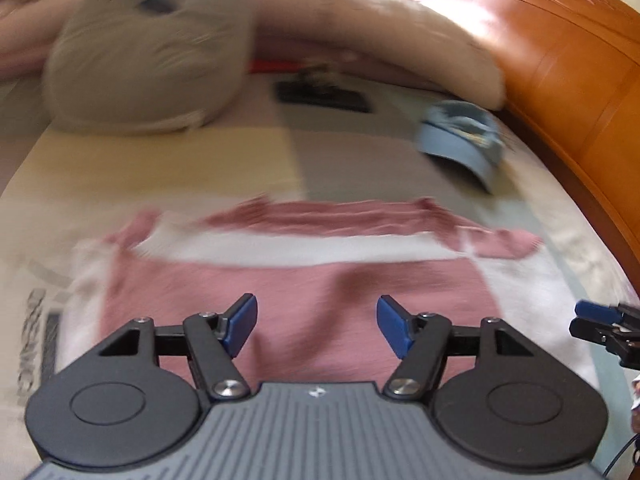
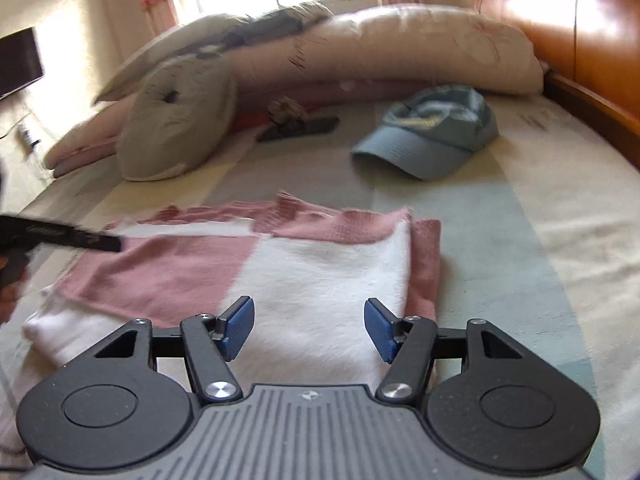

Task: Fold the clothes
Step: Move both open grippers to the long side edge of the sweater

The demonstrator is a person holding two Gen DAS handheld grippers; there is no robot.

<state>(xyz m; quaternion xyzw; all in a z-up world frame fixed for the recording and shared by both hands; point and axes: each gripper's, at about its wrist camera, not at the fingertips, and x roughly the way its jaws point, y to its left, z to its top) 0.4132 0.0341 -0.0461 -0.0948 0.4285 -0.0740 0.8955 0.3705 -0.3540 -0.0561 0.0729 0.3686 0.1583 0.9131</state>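
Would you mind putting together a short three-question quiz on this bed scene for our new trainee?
1. True or false: the left gripper is shut on the pink and white knitted sweater.
2. Which object lies beyond the sweater, nearest the orange wooden headboard? A) light blue baseball cap B) round grey cushion C) black remote-like object
3. Fill in: the right gripper has its blue-padded fingers ____.

Key: 1 false, both grippers are open above the sweater; 2 A; 3 open.
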